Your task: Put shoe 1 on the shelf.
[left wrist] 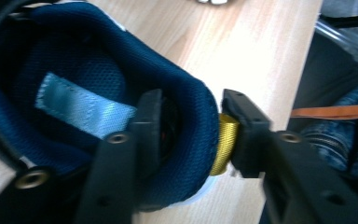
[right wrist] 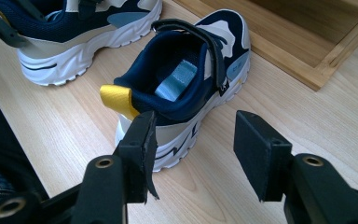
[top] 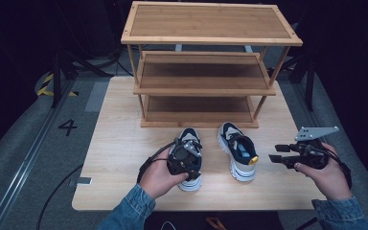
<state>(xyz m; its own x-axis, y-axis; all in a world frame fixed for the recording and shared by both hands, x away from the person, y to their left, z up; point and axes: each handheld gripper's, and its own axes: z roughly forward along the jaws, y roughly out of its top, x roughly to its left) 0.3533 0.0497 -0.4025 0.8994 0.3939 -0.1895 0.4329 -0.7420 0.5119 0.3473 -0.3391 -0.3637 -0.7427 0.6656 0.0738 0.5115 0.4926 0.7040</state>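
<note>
On wooden table [top: 124, 158] | left fingers [left wrist: 151, 121] clamping shoe heel [left wrist: 191, 116] | right fingers [right wrist: 261, 154] apart | grey floor [top: 24, 139]

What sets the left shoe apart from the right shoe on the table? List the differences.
The left shoe has the left gripper astride its heel collar, one jaw inside, one behind the yellow tab; the right shoe stands free, with the right gripper open beside it. From above, the left shoe's opening is covered by the gripper, the right shoe's is exposed. Both are navy and cream, toes toward the wooden rack.
</note>
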